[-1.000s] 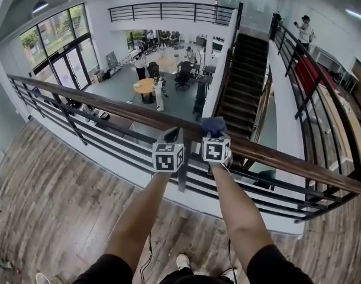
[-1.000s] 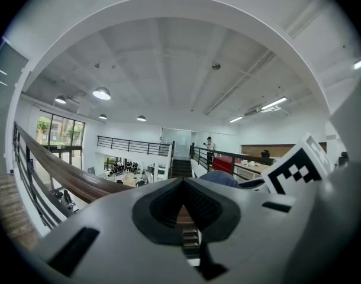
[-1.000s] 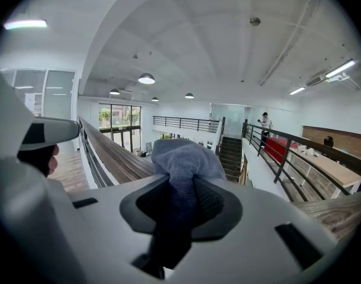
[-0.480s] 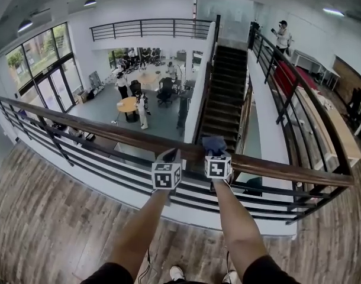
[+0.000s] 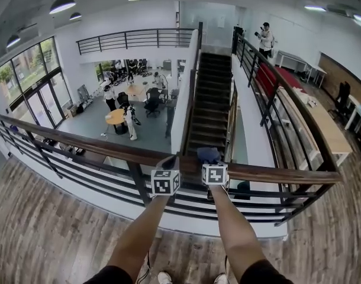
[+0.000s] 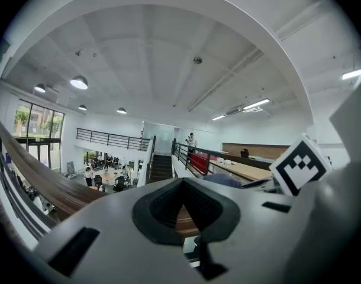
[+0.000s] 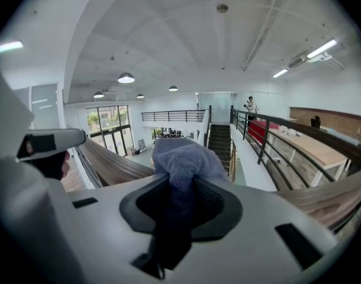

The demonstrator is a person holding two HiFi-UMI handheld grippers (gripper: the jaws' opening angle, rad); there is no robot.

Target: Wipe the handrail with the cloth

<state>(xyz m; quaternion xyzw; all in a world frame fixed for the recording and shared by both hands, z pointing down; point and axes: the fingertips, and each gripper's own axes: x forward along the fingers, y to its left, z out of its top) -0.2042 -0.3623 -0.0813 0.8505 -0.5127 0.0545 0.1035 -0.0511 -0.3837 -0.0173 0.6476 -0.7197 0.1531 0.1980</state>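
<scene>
In the head view, your two hand-held grippers sit side by side at the wooden handrail. The left hand-held gripper rests its tips on the handrail's top. Just beside it, the right hand-held gripper presses a blue-grey cloth onto the same rail. Dark metal bars run under the handrail. On your side of it lies a wood-plank floor. Beyond the handrail the room drops to a lower hall with people and chairs. A dark staircase climbs straight ahead, and a person stands on the gallery far past the handrail to the right.

In the left gripper view, your jaws are closed tip to tip with nothing between them. The handrail sweeps away to the left and also shows through the gap below the tips. The right hand-held gripper's marker cube is close at the right, with the cloth beside it.

In the right gripper view, your jaws are clamped on the cloth, which bulges out past the tips over the handrail. The left hand-held gripper shows at the left edge. White ceiling lamps hang overhead.
</scene>
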